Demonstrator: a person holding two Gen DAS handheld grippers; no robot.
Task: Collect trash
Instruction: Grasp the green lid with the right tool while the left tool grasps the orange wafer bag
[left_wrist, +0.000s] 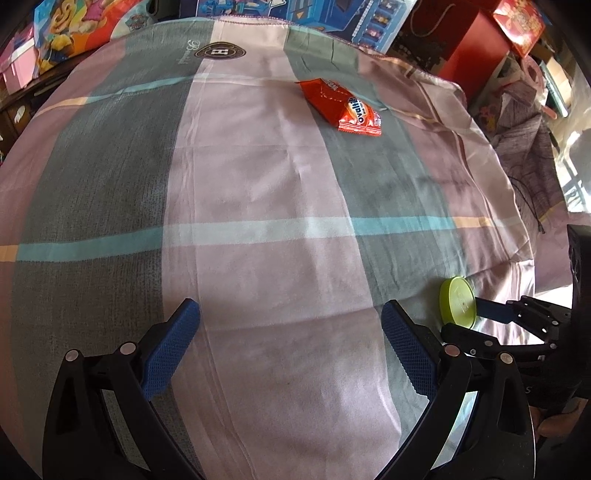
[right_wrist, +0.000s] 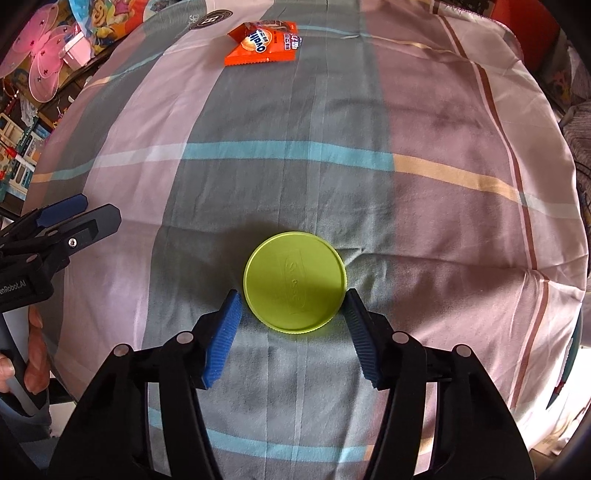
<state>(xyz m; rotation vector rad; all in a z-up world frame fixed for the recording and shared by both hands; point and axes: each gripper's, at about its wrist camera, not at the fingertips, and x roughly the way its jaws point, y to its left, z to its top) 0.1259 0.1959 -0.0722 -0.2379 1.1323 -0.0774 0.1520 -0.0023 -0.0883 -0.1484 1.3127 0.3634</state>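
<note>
A round lime-green lid (right_wrist: 294, 282) lies flat on the checked bedsheet (right_wrist: 443, 184). My right gripper (right_wrist: 291, 293) points down at it, and its blue pads (right_wrist: 225, 332) stand on either side of the lid's rim, very close, with a thin gap on the left. In the left wrist view the lid (left_wrist: 457, 302) shows at lower right with the right gripper's fingers (left_wrist: 493, 311) beside it. An orange snack wrapper (left_wrist: 343, 105) lies far off on the sheet, also visible as the wrapper (right_wrist: 264, 44) in the right view. My left gripper (left_wrist: 290, 308) hangs wide open over bare sheet.
The left gripper (right_wrist: 92, 212) and a hand (right_wrist: 35, 354) sit at the left edge of the right view. Toy boxes (left_wrist: 332, 18) and a red box (left_wrist: 476, 40) line the far side of the bed. A grey blanket (left_wrist: 532, 155) lies to the right.
</note>
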